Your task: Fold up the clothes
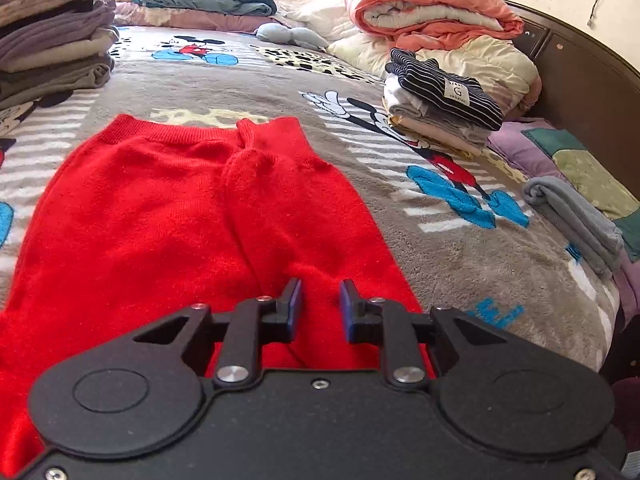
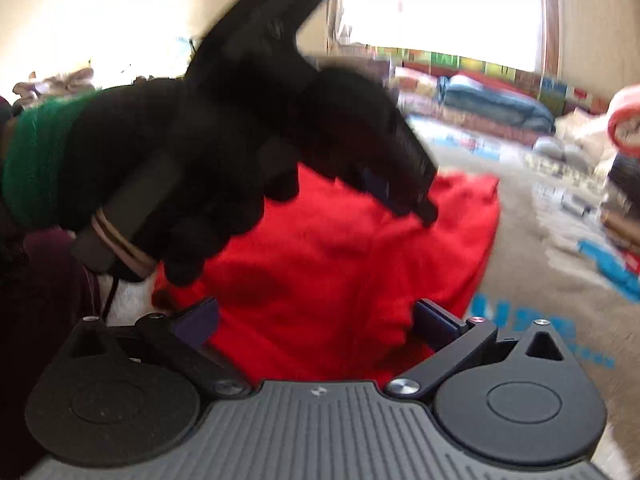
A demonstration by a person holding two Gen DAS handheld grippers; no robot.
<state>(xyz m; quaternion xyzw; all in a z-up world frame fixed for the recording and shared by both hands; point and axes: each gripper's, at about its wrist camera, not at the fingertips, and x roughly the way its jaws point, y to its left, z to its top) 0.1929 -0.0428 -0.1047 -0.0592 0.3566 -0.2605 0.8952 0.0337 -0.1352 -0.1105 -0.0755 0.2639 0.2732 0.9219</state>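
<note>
Red knit trousers (image 1: 180, 208) lie flat on the bed, waistband at the far end, legs running toward me. My left gripper (image 1: 320, 300) hovers just above the near part of the right leg, jaws a small gap apart and empty. In the right wrist view the same red trousers (image 2: 320, 280) fill the middle. My right gripper (image 2: 316, 320) is wide open over them and holds nothing. The left gripper (image 2: 408, 196), held by a black-gloved hand (image 2: 200, 184), shows blurred above the trousers in that view.
The bed has a grey Mickey Mouse blanket (image 1: 280, 80). Folded stacks stand at far left (image 1: 52, 52) and at right with a striped garment on top (image 1: 444, 96). A folded grey item (image 1: 576, 224) lies near the right edge. A pink quilt (image 1: 428, 8) is at the back.
</note>
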